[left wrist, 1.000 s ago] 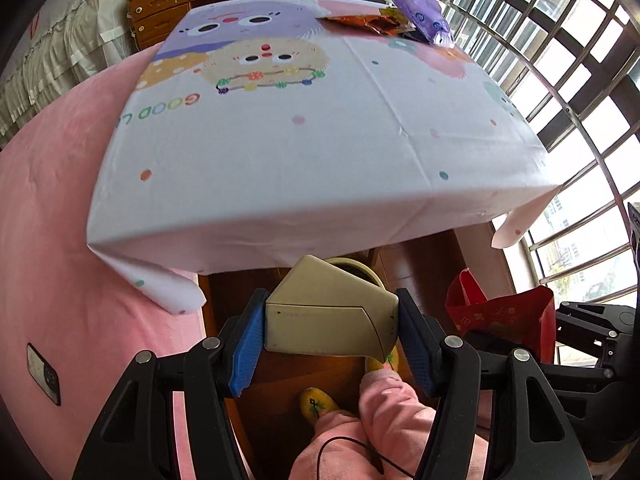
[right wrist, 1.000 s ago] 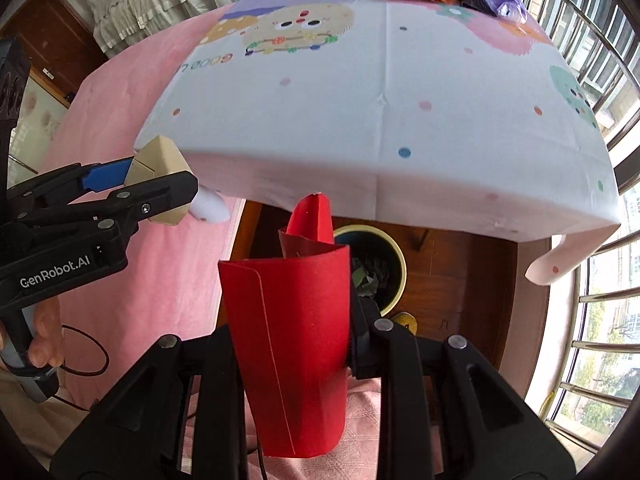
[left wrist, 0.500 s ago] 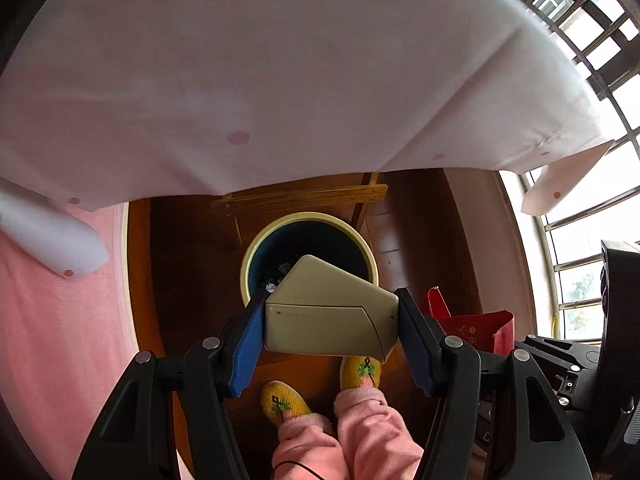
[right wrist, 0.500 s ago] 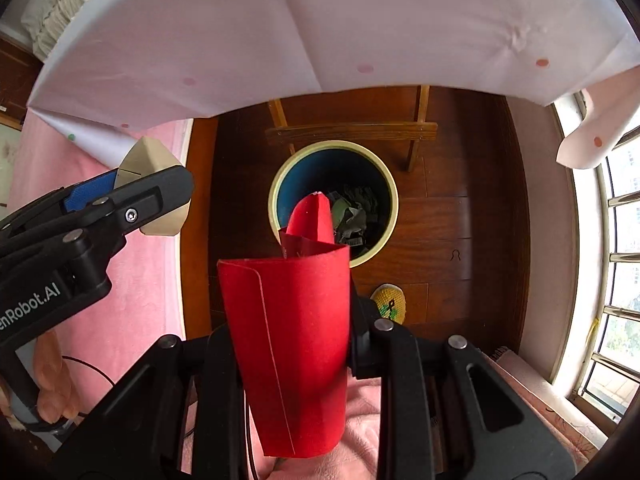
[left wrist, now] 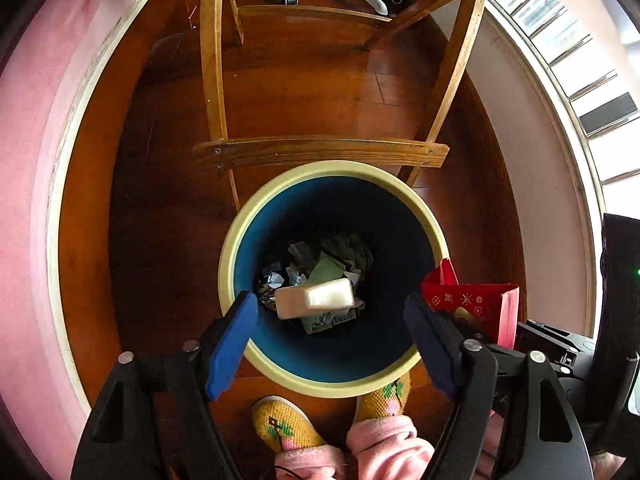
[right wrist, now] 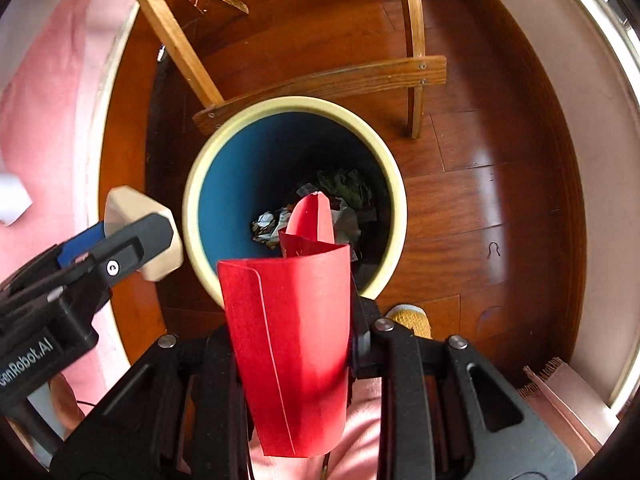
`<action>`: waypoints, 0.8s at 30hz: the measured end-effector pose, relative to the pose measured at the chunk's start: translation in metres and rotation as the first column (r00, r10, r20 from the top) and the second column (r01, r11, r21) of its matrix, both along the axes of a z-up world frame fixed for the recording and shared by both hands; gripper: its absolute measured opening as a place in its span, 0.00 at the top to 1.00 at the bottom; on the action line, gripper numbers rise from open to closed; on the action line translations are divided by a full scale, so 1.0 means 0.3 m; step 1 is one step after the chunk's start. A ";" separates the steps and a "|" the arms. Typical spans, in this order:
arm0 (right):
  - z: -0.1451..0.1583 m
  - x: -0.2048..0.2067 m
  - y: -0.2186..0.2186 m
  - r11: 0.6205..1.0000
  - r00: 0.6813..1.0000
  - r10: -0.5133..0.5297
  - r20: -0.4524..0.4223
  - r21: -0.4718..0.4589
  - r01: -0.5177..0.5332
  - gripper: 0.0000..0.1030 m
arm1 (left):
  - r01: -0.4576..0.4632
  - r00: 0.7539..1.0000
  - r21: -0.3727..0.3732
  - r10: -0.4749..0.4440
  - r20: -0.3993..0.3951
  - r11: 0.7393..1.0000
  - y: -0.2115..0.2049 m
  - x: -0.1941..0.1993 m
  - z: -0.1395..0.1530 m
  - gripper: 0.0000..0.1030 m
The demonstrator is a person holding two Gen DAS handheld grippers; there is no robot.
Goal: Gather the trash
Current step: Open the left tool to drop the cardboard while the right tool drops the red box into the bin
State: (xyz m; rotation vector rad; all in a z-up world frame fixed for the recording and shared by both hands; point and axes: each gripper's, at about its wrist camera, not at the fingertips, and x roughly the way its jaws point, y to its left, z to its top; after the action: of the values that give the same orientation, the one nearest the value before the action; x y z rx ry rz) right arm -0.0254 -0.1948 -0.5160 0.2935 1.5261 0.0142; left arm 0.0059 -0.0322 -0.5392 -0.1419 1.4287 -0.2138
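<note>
The left gripper (left wrist: 330, 328) hangs over the near rim of the bin (left wrist: 280, 376) on the wooden floor (left wrist: 304, 92), its jaws opening with nothing pressed between them, and the beige box (left wrist: 316, 300) sits blurred below them inside the bin above the crumpled trash (left wrist: 332, 256). The right gripper (right wrist: 292, 344) is clamped on a folded red paper bag (right wrist: 288, 344) held just over the bin's near rim

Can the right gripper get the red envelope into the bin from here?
Probably yes. The right gripper holds the red envelope pointing down over the open mouth of the bin, and nothing covers it. The wooden rail sits beyond the far rim, and the left gripper is off to the side.
</note>
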 end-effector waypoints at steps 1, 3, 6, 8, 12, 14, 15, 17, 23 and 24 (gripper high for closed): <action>-0.028 0.010 -0.003 1.000 1.000 0.000 -0.003 0.000 0.000 0.78 | -0.001 1.000 0.007 0.001 0.002 1.000 0.001 0.003 -0.007 0.17; -0.080 0.034 -0.010 1.000 1.000 -0.002 -0.005 0.007 0.002 0.78 | -0.004 1.000 0.030 0.004 0.000 1.000 0.012 0.010 -0.028 0.17; -0.132 0.062 -0.015 1.000 1.000 -0.001 -0.014 0.008 0.001 0.78 | -0.023 1.000 0.052 0.023 -0.002 0.998 0.027 0.020 -0.039 0.17; -0.162 0.080 -0.018 1.000 1.000 0.006 -0.020 0.017 -0.006 0.78 | -0.035 0.999 0.064 0.035 0.005 0.997 0.046 0.015 -0.025 0.17; -0.186 0.108 -0.007 1.000 1.000 0.010 -0.027 0.018 -0.009 0.61 | -0.060 0.998 0.079 0.058 0.026 0.995 0.092 0.002 0.036 0.17; -0.187 0.119 0.002 1.000 1.000 0.003 -0.030 0.018 -0.002 0.50 | -0.071 0.997 0.089 0.068 0.044 0.993 0.106 0.000 0.075 0.17; -0.182 0.124 0.005 1.000 1.000 -0.002 -0.028 0.020 0.002 0.46 | -0.077 0.996 0.094 0.072 0.053 0.993 0.111 -0.001 0.094 0.17; -0.174 0.133 0.016 1.000 1.000 -0.002 -0.013 0.018 0.002 0.45 | -0.090 0.994 0.104 0.083 0.068 0.990 0.121 -0.006 0.139 0.17; -0.051 0.131 0.039 1.000 0.999 0.018 0.031 0.012 -0.019 0.45 | -0.117 0.989 0.116 0.104 0.107 0.986 0.137 -0.023 0.342 0.17; -0.020 0.129 0.039 1.000 0.999 0.017 0.041 0.012 -0.018 0.44 | -0.118 0.988 0.117 0.105 0.115 0.986 0.139 -0.024 0.388 0.17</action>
State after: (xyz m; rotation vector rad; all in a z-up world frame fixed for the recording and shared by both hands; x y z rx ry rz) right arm 0.0133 -0.1832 -0.5220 0.2882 1.4881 0.0430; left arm -0.0014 0.0094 -0.4229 -0.1066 1.3173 -0.0397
